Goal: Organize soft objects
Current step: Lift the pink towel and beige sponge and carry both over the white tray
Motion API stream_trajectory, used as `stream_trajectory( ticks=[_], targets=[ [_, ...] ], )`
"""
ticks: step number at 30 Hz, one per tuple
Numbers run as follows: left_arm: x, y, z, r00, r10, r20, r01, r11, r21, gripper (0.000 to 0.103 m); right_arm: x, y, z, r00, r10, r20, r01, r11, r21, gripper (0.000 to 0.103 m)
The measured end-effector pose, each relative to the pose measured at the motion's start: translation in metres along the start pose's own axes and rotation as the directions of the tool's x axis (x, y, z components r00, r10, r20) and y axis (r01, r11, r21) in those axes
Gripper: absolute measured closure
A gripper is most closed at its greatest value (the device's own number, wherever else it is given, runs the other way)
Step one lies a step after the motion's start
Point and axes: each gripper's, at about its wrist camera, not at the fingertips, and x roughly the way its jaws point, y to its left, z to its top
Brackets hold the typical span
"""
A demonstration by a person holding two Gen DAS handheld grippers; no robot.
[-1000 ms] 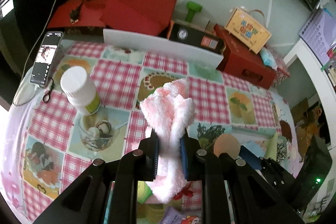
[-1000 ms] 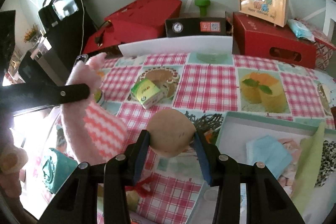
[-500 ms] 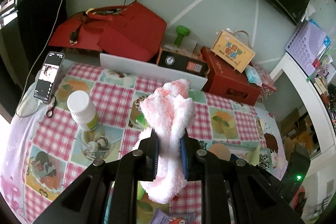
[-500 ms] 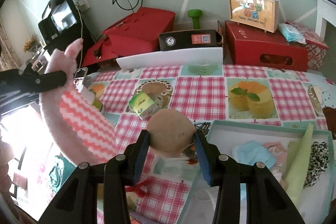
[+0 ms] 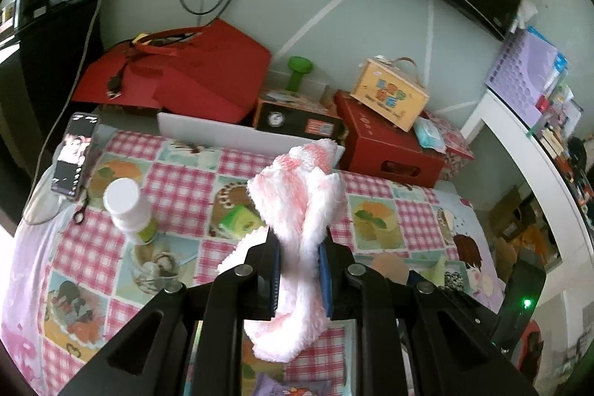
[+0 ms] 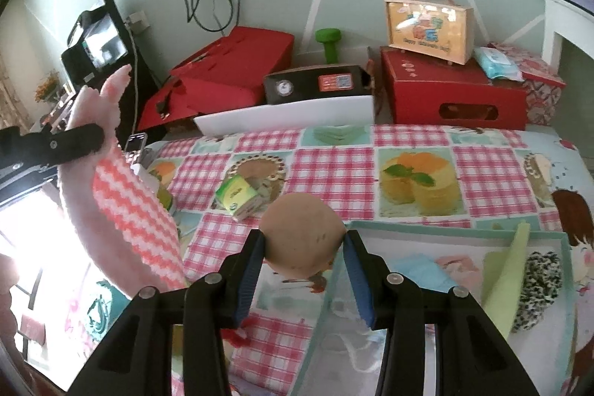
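My left gripper (image 5: 299, 271) is shut on a fluffy pink-and-white sock (image 5: 302, 206), held up above the checked tablecloth; the same sock (image 6: 122, 210) hangs at the left of the right wrist view. Between the blue pads of my right gripper (image 6: 304, 257) sits a round tan soft ball (image 6: 302, 236), squeezed from both sides. Below and right of it lies a teal-rimmed tray (image 6: 427, 227) holding a blue cloth (image 6: 419, 270), a green cloth (image 6: 508, 273) and a leopard-print piece (image 6: 538, 281).
On the table stand a white-capped bottle (image 5: 128, 210), a small green carton (image 6: 237, 193), a phone (image 5: 74, 154) and a glass (image 5: 152, 262). A white board (image 6: 286, 114), red boxes (image 6: 453, 95) and a black case (image 6: 315, 84) lie behind the table.
Both grippers have risen with their loads, so the table looks farther below. The sock and the ball remain gripped as before.
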Motion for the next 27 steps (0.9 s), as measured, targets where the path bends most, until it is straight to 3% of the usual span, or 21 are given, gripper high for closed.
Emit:
stream_trajectory(
  ticks=[8,18,23,27],
  targets=[
    [0.009,-0.050,-0.005,0.994,-0.112,-0.010,0.113,0.989,0.100,0.085,-0.028,-0.053,0.001,0.991,-0.130,0.026,0.127,0.988,0.085,0.056],
    [0.021,-0.119,-0.023,0.969,-0.233,-0.081,0.245,0.945,0.217,0.085,-0.071,-0.131,-0.007,0.960,-0.279,0.032,0.264,0.935,0.238,0.056],
    [0.038,-0.142,-0.037,0.959,-0.243,-0.145,0.274,0.925,0.262,0.085,-0.085,-0.158,-0.015,0.942,-0.334,0.016,0.314,0.900,0.303,0.056],
    [0.060,-0.146,-0.047,0.957,-0.211,-0.200,0.259,0.930,0.260,0.085,-0.088,-0.169,-0.019,0.936,-0.352,-0.006,0.334,0.882,0.333,0.056]
  ],
)
